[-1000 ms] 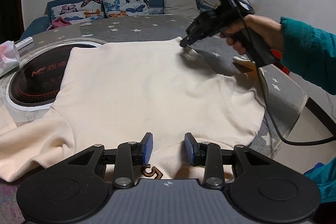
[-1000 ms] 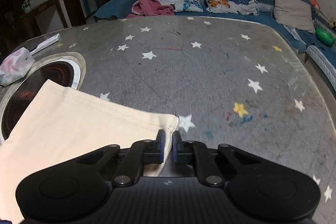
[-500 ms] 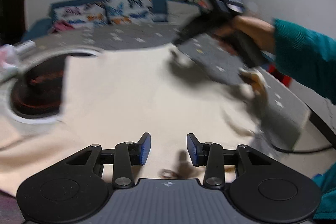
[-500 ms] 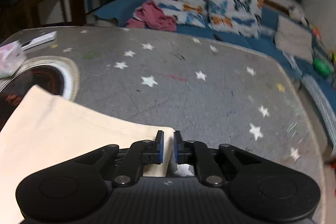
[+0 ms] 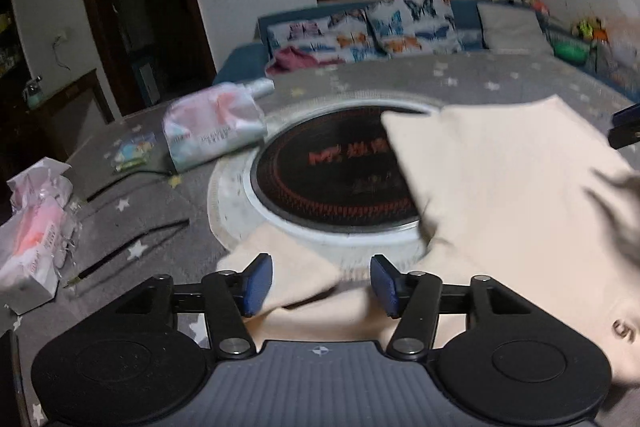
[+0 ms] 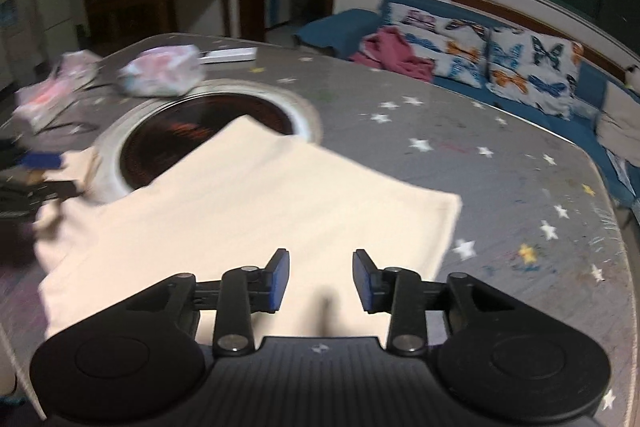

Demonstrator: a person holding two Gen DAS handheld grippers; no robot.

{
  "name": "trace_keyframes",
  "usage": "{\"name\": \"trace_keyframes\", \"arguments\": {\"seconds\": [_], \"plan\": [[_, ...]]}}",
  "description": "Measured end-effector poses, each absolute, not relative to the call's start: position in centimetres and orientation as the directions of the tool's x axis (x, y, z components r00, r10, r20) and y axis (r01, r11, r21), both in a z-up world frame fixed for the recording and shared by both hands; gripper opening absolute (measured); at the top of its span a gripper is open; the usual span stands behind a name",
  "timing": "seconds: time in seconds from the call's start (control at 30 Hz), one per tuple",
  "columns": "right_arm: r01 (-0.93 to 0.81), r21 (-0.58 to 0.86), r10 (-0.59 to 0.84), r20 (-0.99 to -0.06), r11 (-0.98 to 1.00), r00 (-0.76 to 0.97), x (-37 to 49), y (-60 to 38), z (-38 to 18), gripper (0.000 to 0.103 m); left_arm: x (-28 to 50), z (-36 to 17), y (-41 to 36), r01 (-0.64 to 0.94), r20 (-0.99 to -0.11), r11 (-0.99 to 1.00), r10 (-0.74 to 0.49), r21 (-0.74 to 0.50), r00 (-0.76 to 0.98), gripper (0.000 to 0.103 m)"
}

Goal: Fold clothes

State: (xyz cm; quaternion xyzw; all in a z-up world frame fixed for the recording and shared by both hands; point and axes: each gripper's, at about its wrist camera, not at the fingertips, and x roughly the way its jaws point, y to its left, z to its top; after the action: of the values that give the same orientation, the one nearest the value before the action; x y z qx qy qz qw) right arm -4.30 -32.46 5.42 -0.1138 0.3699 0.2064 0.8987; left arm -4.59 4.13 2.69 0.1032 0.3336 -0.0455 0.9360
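A cream sweatshirt [image 5: 500, 179] lies spread on the grey star-patterned table, partly over a round black hotplate [image 5: 336, 179]. In the left wrist view my left gripper [image 5: 321, 283] is open, with the left sleeve [image 5: 296, 267] lying between and under its fingers. In the right wrist view the sweatshirt [image 6: 260, 203] lies flat and my right gripper [image 6: 320, 279] is open just above its near edge, holding nothing. The left gripper shows blurred at the far left of the right wrist view [image 6: 36, 167].
A wet-wipes pack [image 5: 212, 127] and crumpled tissue packs [image 5: 32, 239] lie left of the hotplate, with a thin black stick [image 5: 128, 251] near them. A blue sofa with butterfly cushions [image 6: 500, 55] runs behind the table. The table edge [image 6: 616, 227] curves on the right.
My right gripper let go of the sweatshirt's corner and opened, pulling back. My left gripper swung left from the hem to the left sleeve, staying open. Both views are motion-blurred.
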Motion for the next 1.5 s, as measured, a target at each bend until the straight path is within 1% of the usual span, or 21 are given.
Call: {"name": "trace_keyframes", "arguments": {"seconds": [0.13, 0.17, 0.23, 0.27, 0.3, 0.33, 0.4, 0.47, 0.53, 0.6, 0.67, 0.73, 0.83, 0.97, 1.13, 1.3, 1.33, 1.4, 1.5], "plan": [[-0.501, -0.072, 0.303, -0.719, 0.863, 0.626, -6.6, -30.7, 4.6, 0.041, -3.8, 1.8, 4.7, 0.144, -0.641, 0.978, -0.012, 0.154, 0.768, 0.058], [-0.508, -0.078, 0.303, -0.721, 0.858, 0.623, -7.1, -30.4, 4.4, 0.042, -3.4, 1.7, 5.1, 0.134, -0.643, 0.981, -0.012, 0.142, 0.765, 0.056], [-0.516, -0.09, 0.298, -0.725, 0.852, 0.62, -7.8, -30.1, 3.9, 0.043, -3.1, 1.5, 6.0, 0.114, -0.645, 0.985, -0.001, 0.133, 0.764, 0.034], [-0.515, -0.089, 0.297, -0.729, 0.852, 0.617, -8.0, -30.0, 3.8, 0.043, -3.1, 1.4, 6.4, 0.104, -0.643, 0.987, 0.0, 0.123, 0.766, 0.031], [-0.515, -0.087, 0.296, -0.732, 0.853, 0.614, -8.2, -30.0, 3.6, 0.043, -3.1, 1.4, 6.9, 0.094, -0.641, 0.989, 0.001, 0.114, 0.768, 0.02], [-0.514, -0.085, 0.294, -0.735, 0.854, 0.611, -8.4, -30.0, 3.4, 0.043, -3.1, 1.3, 7.3, 0.083, -0.639, 0.991, 0.002, 0.104, 0.769, 0.012], [-0.503, -0.077, 0.289, -0.739, 0.861, 0.609, -8.5, -30.2, 3.2, 0.043, -3.2, 1.8, 8.6, 0.041, -0.618, 0.997, 0.013, 0.073, 0.786, 0.012], [-0.493, -0.07, 0.285, -0.742, 0.867, 0.607, -8.5, -30.5, 2.9, 0.043, -3.8, 2.8, 10.2, -0.013, -0.567, 1.0, 0.023, 0.022, 0.823, 0.012], [-0.483, -0.063, 0.282, -0.743, 0.874, 0.607, -8.7, -30.8, 2.7, 0.043, -4.4, 3.9, 12.1, -0.091, -0.518, 0.995, 0.057, -0.039, 0.853, 0.011], [-0.477, -0.061, 0.279, -0.743, 0.877, 0.608, -8.7, -31.0, 2.6, 0.043, -4.9, 4.3, 14.0, -0.167, -0.498, 0.983, 0.106, -0.08, 0.861, 0.012], [-0.471, -0.058, 0.278, -0.742, 0.88, 0.61, -8.7, -31.1, 2.5, 0.044, -5.2, 3.9, 15.4, -0.222, -0.517, 0.972, 0.149, -0.082, 0.843, 0.012], [-0.467, -0.053, 0.28, -0.739, 0.883, 0.613, -8.9, -31.2, 2.5, 0.046, -5.7, 3.5, 16.6, -0.269, -0.54, 0.959, 0.183, -0.085, 0.821, 0.017], [-0.46, -0.049, 0.281, -0.733, 0.886, 0.619, -9.1, -31.3, 2.5, 0.048, -6.5, 2.9, 17.8, -0.325, -0.569, 0.943, 0.231, -0.068, 0.79, 0.017], [-0.45, -0.04, 0.282, -0.727, 0.892, 0.626, -9.8, -31.7, 2.7, 0.048, -8.0, 3.5, 17.0, -0.312, -0.561, 0.946, 0.21, -0.092, 0.801, 0.018], [-0.434, -0.021, 0.284, -0.728, 0.901, 0.624, -10.8, -32.3, 2.6, 0.048, -8.1, 3.6, 12.3, -0.108, -0.568, 0.98, -0.008, -0.17, 0.823, 0.02], [-0.404, -0.008, 0.267, -0.737, 0.915, 0.621, -11.6, -33.4, 2.1, 0.049, -8.3, 3.1, 5.8, 0.121, -0.568, 0.982, -0.181, -0.142, 0.803, 0.02], [-0.398, -0.009, 0.262, -0.738, 0.918, 0.622, -11.8, -33.7, 2.0, 0.049, -8.4, 2.9, 5.1, 0.15, -0.569, 0.979, -0.202, -0.137, 0.797, 0.023], [-0.383, -0.007, 0.254, -0.738, 0.924, 0.625, -12.2, -34.3, 2.0, 0.049, -8.6, 2.5, 3.8, 0.2, -0.582, 0.972, -0.232, -0.12, 0.779, 0.025], [-0.355, -0.001, 0.239, -0.738, 0.935, 0.631, -12.8, -35.4, 1.8, 0.049, -9.1, 1.6, 3.5, 0.211, -0.61, 0.975, -0.207, -0.066, 0.765, 0.024]]}}
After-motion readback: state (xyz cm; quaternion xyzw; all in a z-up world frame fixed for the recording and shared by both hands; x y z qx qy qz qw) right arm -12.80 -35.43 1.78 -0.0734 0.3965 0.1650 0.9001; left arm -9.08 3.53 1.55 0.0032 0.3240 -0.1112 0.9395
